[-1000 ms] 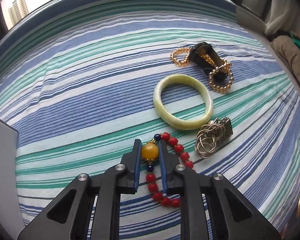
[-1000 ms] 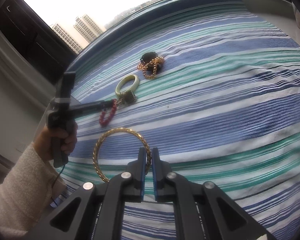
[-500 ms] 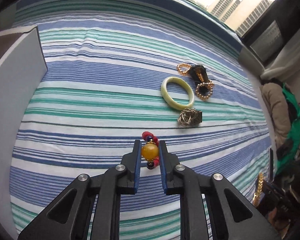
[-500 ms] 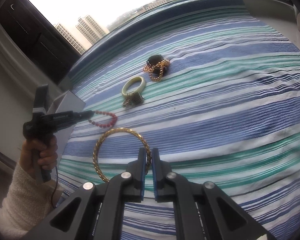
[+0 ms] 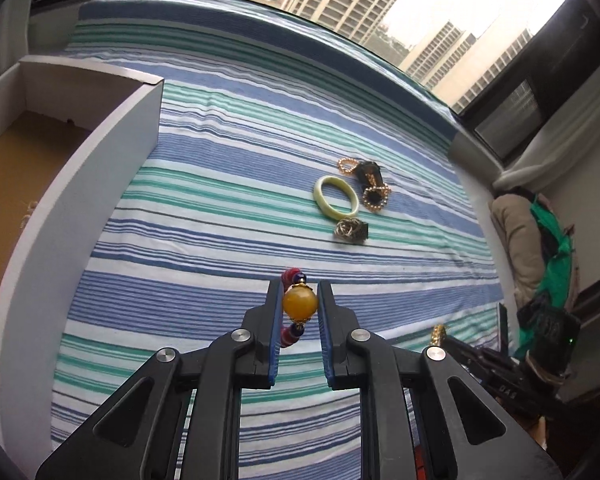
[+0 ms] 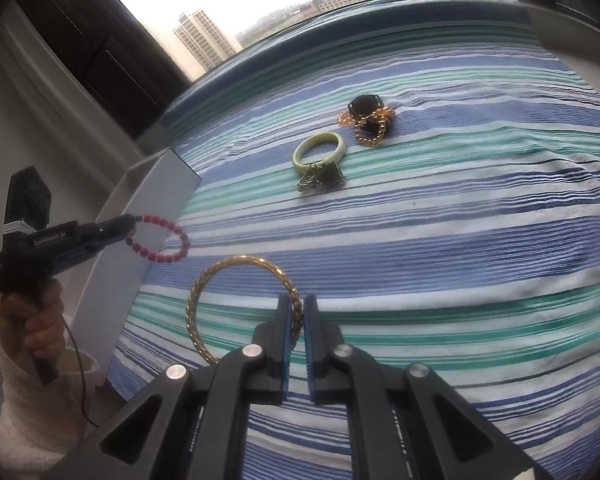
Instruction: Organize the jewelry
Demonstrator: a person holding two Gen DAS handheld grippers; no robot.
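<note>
My left gripper (image 5: 299, 286) is shut on the amber bead of a red bead bracelet (image 5: 299, 303) and holds it in the air beside the white box (image 5: 112, 148). In the right wrist view the left gripper (image 6: 130, 226) holds the red bracelet (image 6: 168, 240) next to the box (image 6: 156, 184). My right gripper (image 6: 296, 300) is shut on a gold twisted bangle (image 6: 220, 276), held above the striped cloth. A pale green bangle (image 5: 336, 200), a ring cluster with a dark square (image 5: 350, 231) and a gold chain on a black piece (image 5: 370, 184) lie on the cloth.
The white box has a brown floor (image 5: 8, 168) and stands at the cloth's left edge. The striped cloth (image 6: 460, 240) covers the surface. A window is behind it. Clothes (image 5: 532, 240) lie to the right of the surface.
My left gripper has lifted the red bracelet off the cloth and carried it left toward the white box. My right gripper has kept its hold on the gold bangle, hardly moving.
</note>
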